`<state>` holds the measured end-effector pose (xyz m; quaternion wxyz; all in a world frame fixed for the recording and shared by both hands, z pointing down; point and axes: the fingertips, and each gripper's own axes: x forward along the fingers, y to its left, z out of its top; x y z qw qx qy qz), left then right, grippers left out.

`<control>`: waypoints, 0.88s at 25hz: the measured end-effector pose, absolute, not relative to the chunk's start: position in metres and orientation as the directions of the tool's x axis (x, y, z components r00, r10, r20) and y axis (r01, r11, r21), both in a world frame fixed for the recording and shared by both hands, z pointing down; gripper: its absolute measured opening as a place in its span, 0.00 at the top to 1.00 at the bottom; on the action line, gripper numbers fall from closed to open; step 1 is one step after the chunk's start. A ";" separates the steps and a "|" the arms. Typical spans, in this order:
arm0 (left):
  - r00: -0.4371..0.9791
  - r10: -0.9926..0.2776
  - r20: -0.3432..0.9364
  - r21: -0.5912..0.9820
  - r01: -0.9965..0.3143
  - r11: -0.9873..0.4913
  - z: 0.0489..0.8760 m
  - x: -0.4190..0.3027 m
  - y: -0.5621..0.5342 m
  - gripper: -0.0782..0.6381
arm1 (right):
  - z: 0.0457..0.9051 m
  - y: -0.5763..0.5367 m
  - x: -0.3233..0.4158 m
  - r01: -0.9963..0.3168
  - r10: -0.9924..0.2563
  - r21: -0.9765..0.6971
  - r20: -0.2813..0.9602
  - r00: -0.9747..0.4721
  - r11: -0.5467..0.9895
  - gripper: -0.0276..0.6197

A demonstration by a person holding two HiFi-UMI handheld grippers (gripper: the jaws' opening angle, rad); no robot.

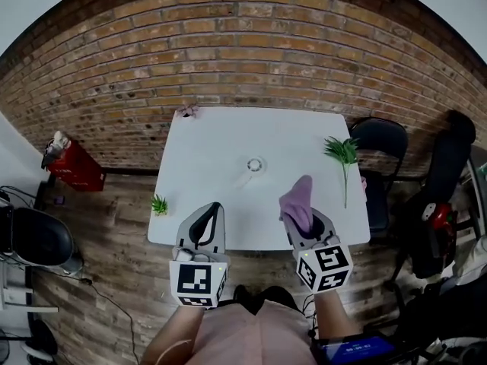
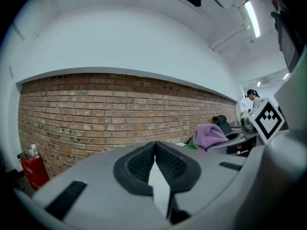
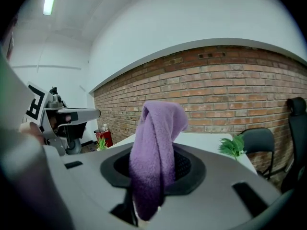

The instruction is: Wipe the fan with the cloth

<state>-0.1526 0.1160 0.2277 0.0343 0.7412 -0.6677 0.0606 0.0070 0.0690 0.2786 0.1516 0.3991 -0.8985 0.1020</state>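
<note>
- Left claw (image 1: 214, 208): jaws pressed together with nothing between them. It is held over the near edge of the bench (image 1: 221, 139), left of centre. The left gripper view shows the ribbed black pads (image 2: 168, 163) meeting along one line.
- Right claw (image 1: 306, 220): pinching the cloth (image 1: 297, 199), over the near edge of the bench, right of centre.
- Cloth: purple, fleecy, folded into a thick band. In the right gripper view it stands up out of the jaws (image 3: 156, 147), curls over at the top and hangs down the near side.
- Markings: each gripper carries a marker cube (image 1: 196, 281) printed with black-and-white square patterns.
- Small plant (image 1: 160, 204): green tuft at the near-left edge of the bench.
- Fan (image 1: 253, 166): small and white, with a round head and a short handle pointing near-left. It lies flat at about the middle of the bench.
- Fan to claws: it lies beyond both claws and between their lines, far-left of the right claw and far-right of the left claw. It is well apart from the cloth.
- Leafy sprig (image 1: 342, 154): green, lying on the right part of the bench.
- Chair (image 1: 380, 139): black, just right of the bench.
- Brick wall (image 1: 243, 44): behind the far edge of the bench.
</note>
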 end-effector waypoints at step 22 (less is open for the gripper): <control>0.225 -0.847 0.482 -0.006 -0.966 -0.260 0.369 -0.137 -0.040 0.62 | 0.405 -0.040 -0.017 -0.624 -0.425 -0.230 0.557 -0.713 0.747 0.76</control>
